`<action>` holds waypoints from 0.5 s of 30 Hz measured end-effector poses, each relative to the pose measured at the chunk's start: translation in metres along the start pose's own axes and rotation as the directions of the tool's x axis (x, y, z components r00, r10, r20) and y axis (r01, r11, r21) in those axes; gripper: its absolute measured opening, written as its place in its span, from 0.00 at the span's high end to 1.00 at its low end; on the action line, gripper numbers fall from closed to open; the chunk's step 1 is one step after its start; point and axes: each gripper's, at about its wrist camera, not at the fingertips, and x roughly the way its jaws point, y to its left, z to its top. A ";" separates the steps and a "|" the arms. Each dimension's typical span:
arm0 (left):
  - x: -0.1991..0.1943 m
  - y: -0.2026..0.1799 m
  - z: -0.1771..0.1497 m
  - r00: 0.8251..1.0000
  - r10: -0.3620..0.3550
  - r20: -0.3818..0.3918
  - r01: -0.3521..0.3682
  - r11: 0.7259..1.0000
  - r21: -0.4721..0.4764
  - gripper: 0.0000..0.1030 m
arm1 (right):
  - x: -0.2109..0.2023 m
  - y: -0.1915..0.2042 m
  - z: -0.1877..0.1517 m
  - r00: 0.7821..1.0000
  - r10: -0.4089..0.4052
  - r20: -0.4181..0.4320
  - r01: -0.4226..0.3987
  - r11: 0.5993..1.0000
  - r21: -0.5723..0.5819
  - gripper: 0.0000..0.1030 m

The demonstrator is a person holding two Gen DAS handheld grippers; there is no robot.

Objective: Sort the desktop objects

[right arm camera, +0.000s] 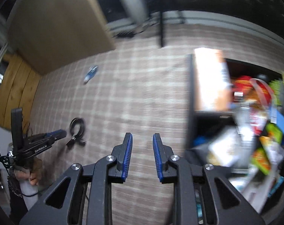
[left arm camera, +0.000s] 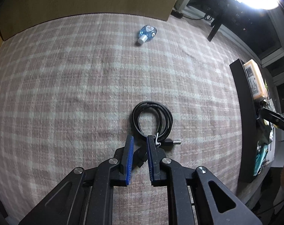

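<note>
A coiled black USB cable [left arm camera: 151, 120] lies on the checked tablecloth [left arm camera: 67, 93]. My left gripper [left arm camera: 139, 140] points down at the coil's near side. Its blue pads stand slightly apart, and a loop end of the cable shows in the gap without being pressed. In the right wrist view the left gripper [right arm camera: 62, 132] hovers just left of the cable [right arm camera: 77, 129]. My right gripper [right arm camera: 142, 136] is open above bare cloth with nothing between its fingers. A small blue bottle [left arm camera: 147, 32] with a white cap lies on its side farther back, and it also appears blurred as the bottle [right arm camera: 90, 74].
A black bin [right arm camera: 190, 93] stands at the right, crammed with several packets and an orange box [right arm camera: 211, 78]. In the left wrist view the bin [left arm camera: 243, 112] sits at the right edge. A cardboard panel [left arm camera: 85, 0] closes off the back. A person's hand [right arm camera: 29, 176] holds the left gripper.
</note>
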 end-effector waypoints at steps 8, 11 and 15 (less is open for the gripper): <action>0.002 -0.002 -0.009 0.998 0.057 0.029 -0.058 0.998 0.035 0.79 | 0.066 0.076 -0.003 0.997 0.010 -0.075 -0.020 0.992 -0.127 0.78; 0.005 -0.001 -0.012 0.999 0.040 0.030 -0.041 0.998 0.039 0.77 | 0.084 0.092 -0.002 0.995 0.028 -0.097 -0.041 0.990 -0.136 0.78; 0.008 0.003 -0.013 1.000 0.009 0.027 -0.010 0.999 0.032 0.76 | 0.107 0.102 0.001 0.989 0.061 -0.137 -0.077 0.991 -0.109 0.78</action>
